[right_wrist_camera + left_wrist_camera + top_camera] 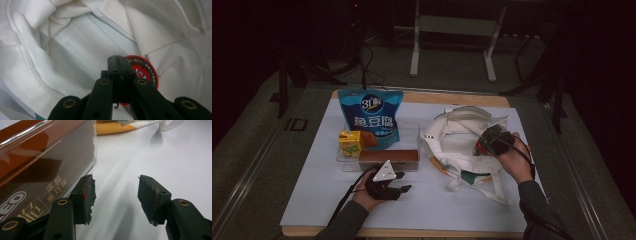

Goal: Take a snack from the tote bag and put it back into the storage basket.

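The right gripper (pixel 119 60) is seen closed inside the white tote bag (pixel 457 135) — a red round tin (pixel 145 71) just behind; the left gripper (pixel 116 195) is held half-open — empty — beside the brown box (pixel 37 167).

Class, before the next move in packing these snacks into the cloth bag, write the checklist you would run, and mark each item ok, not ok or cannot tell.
1. Left hand-held gripper open with nothing between its jaws: ok.
2. Brown box within its reach, beside one jaw: ok.
3. Right hand-held gripper closed, inside the white cloth bag: ok.
4. Red round item let go inside the bag: cannot tell, the jaws hide part of it.
5. Bag mouth open for the next item: ok.
6. Blue pouch and yellow carton not yet packed: ok.
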